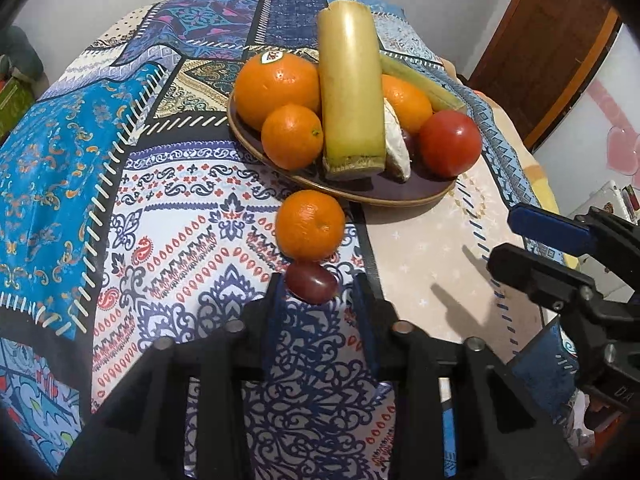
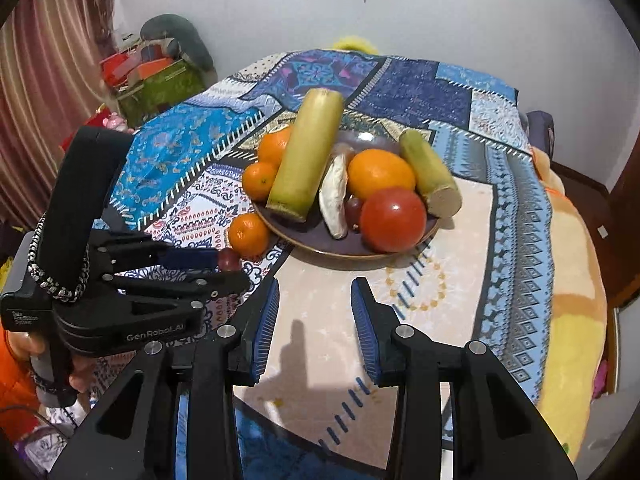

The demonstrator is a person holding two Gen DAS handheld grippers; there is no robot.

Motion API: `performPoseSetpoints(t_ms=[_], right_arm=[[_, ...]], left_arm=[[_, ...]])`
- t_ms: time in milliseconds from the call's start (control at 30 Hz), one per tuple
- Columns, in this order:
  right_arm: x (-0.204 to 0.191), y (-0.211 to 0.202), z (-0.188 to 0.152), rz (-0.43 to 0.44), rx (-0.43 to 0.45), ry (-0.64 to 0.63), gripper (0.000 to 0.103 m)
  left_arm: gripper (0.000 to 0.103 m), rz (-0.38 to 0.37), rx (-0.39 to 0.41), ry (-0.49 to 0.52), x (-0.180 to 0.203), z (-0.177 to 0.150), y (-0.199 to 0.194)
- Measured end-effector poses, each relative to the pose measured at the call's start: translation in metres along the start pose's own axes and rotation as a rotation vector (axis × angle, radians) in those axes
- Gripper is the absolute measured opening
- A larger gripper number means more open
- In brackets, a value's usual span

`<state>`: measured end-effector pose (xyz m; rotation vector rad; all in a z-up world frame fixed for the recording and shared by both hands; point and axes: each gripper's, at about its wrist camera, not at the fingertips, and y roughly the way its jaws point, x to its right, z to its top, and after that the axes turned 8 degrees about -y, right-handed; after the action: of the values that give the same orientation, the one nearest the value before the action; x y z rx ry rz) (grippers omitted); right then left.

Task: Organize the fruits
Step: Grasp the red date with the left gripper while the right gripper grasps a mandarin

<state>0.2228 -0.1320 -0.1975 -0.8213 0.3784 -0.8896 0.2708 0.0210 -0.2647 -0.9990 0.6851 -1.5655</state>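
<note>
Right up front, left tool sits w/ its fingers spread a bit, a dark red grape between the tips; whether they press it or just flank it, can't tell. Touching the grape's far side, a small mandarin lies on the patchwork cloth of the bench. Right tool hangs released, fingers wide apart over the beige patch, holding nothing. Farther back, brown plate carries a tomato, oranges, a long sugarcane piece, a pale wedge. Wall behind.
</note>
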Motion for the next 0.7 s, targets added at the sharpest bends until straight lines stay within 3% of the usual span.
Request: performPoseSetpoints(t_ms=[133, 467, 700], right_arm=[[-0.007, 0.008, 0.003, 0.01, -0.013, -0.004, 0.034], [-0.038, 0.044, 0.018, 0.034, -0.066, -0.048, 0.034], [-0.047, 0.072, 0.028, 0.044, -0.102, -0.034, 0.034]], left_arm=[[0.025, -0.033, 0.005, -0.018, -0.012, 0.0, -0.005], [0.025, 0.009, 0.091, -0.048, -0.059, -0.015, -0.049], [0.025, -0.015, 0.128, -0.094, -0.081, -0.021, -0.069]])
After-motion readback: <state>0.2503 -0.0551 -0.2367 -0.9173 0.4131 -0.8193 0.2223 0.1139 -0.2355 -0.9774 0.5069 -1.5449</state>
